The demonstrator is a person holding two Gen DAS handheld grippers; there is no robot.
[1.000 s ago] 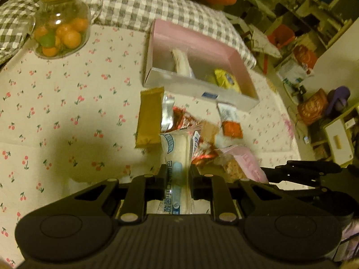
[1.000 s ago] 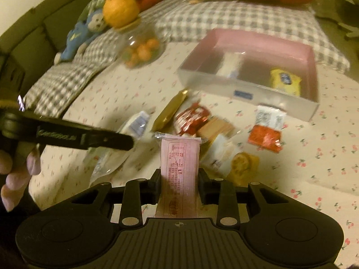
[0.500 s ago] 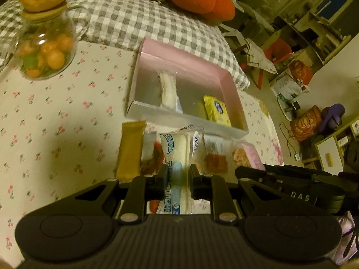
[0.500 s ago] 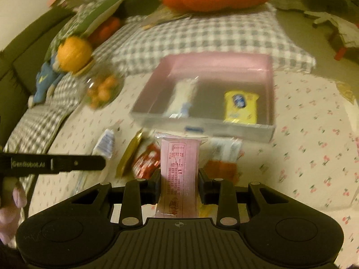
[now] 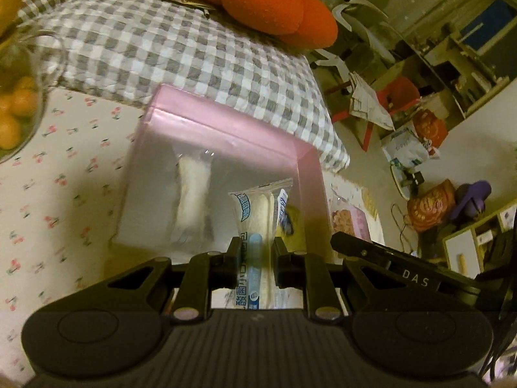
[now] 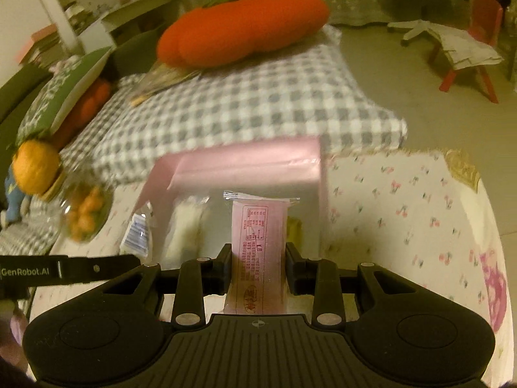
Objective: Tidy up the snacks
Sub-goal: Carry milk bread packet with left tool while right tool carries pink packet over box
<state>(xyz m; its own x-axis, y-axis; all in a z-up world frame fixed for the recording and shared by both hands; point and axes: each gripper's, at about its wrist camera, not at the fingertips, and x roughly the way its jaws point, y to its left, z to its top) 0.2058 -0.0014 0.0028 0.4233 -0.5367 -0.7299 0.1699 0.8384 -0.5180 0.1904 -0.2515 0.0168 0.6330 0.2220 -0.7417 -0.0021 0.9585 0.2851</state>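
Observation:
My left gripper (image 5: 257,252) is shut on a clear snack packet with blue print (image 5: 258,220) and holds it over the near edge of the pink box (image 5: 232,129). A white snack packet (image 5: 194,194) lies inside the box, and a yellow one (image 5: 295,223) shows partly behind my packet. My right gripper (image 6: 258,258) is shut on a pink snack packet (image 6: 260,242) and holds it over the same pink box (image 6: 252,161). The left gripper's packet (image 6: 137,232) and arm (image 6: 64,270) show at the left of the right wrist view.
A glass jar of orange balls (image 5: 16,110) (image 6: 84,210) stands left of the box on the cherry-print cloth (image 5: 48,194). A checked cushion (image 5: 181,51) and an orange plush (image 5: 268,3) lie behind the box. The right gripper's arm (image 5: 404,278) crosses at right.
Both grippers have moved forward with their packets, from above the loose snacks to over the pink box. The loose snacks on the cloth have dropped out of view.

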